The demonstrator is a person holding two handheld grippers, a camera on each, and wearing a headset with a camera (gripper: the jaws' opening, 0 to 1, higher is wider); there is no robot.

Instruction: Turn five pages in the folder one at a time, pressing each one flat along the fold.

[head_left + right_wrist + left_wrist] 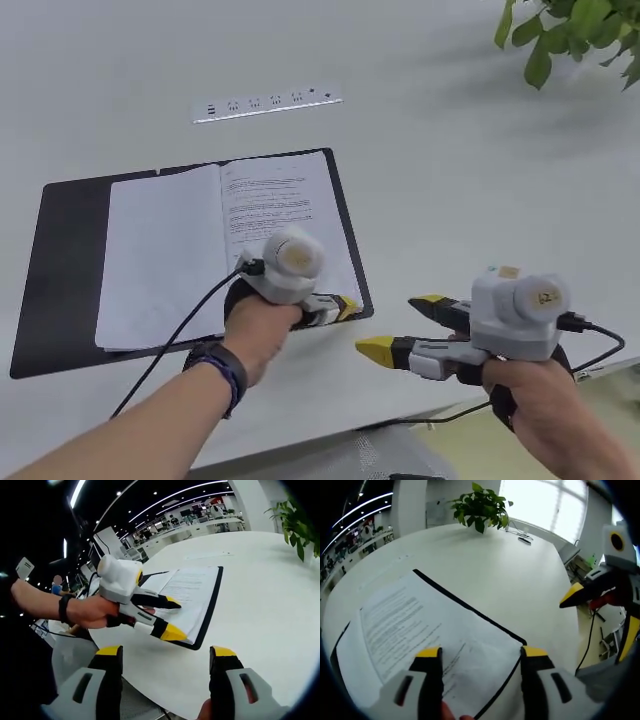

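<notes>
Jaws of both grippers stand released, gripping nothing. Of the two, the left gripper (481,652) hangs over the near outer corner of the printed right page (285,215) — the nearer tool for the turn. On the table (450,150) the folder (60,280) lies open, fold running away from the person; the right gripper (400,325) hovers off its right edge.

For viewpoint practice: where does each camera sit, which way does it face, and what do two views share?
Head view: headset, looking down at the folder; left hand and right hand show.
Left gripper view: on the left gripper, facing over the page toward the plant; its jaws show.
Right gripper view: on the right gripper, facing the left hand; its jaws show.
Shared: all see the folder.
</notes>
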